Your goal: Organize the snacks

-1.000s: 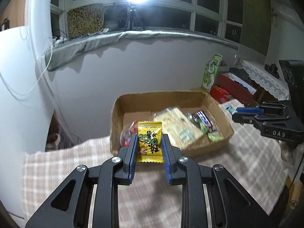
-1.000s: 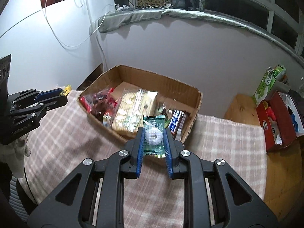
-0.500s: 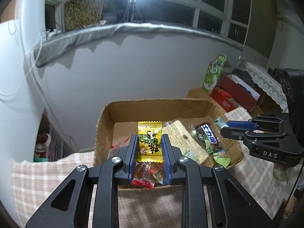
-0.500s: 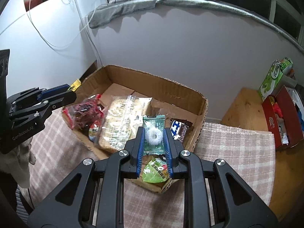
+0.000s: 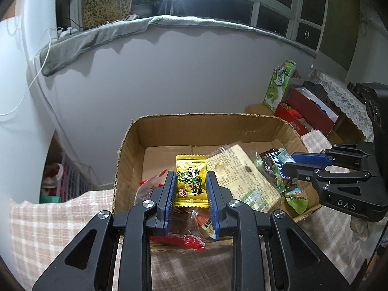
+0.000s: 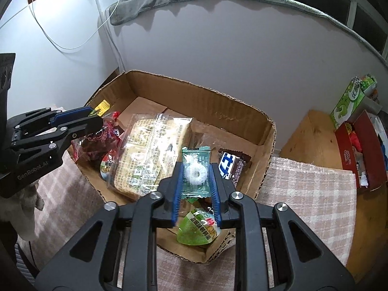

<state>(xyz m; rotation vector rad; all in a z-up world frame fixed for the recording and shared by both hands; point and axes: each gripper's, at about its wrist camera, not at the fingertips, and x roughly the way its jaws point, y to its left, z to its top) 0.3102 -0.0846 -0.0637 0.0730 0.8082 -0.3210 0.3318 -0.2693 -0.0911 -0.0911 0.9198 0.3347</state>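
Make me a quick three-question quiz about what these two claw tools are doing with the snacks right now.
1. True or false: the left gripper holds a yellow candy packet.
2. The right gripper pinches which item? A) chocolate bar B) green mint packet C) cracker pack
3. Fill in: both packets hang above the ____ box.

Key: 1 true; 2 B; 3 cardboard.
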